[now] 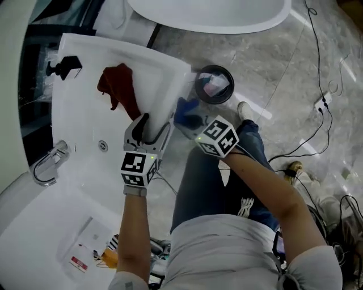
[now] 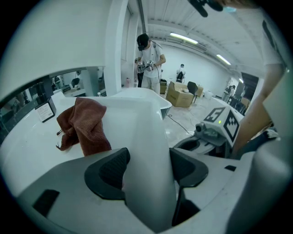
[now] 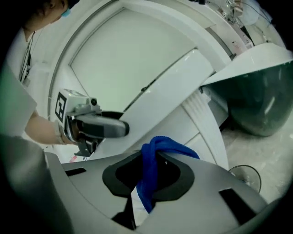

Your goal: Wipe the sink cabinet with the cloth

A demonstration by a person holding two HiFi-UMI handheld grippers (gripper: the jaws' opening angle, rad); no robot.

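- While the left gripper (image 1: pixel 155 122) straddles the front rim of the glossy white sink cabinet (image 1: pixel 85 133), its two dark pads sit one on each side of that rim, and it is clamped on the rim.
- The right gripper (image 3: pixel 149 176) is closed on a crumpled bright blue cloth (image 3: pixel 153 157). A fold of the cloth bulges out past the jaws and a tail hangs down between them.
- In the head view, the blue cloth is just right of the left gripper, pressed to the cabinet's outer face below the rim.
- The two grippers are close together, one on each side of the rim's near right stretch.
- A rumpled rust-red towel (image 1: pixel 119 89) lies on the cabinet top, beyond the left gripper. One end drapes toward the rim, apart from both grippers.
- A curved chrome tap (image 1: pixel 48 167) stands at the left of the top, well apart from the grippers.
- A small black object (image 1: pixel 65 68) sits at the far left corner; I cannot tell what it is.
- A round black bin (image 1: pixel 214 85) stands on the grey marble floor (image 1: pixel 283 73) just right of the cabinet's far corner, with pale scraps inside.
- A white oval bathtub (image 1: pixel 210 14) lies at the far edge.
- Thin black cables (image 1: pixel 317 62) trail across the floor on the right.
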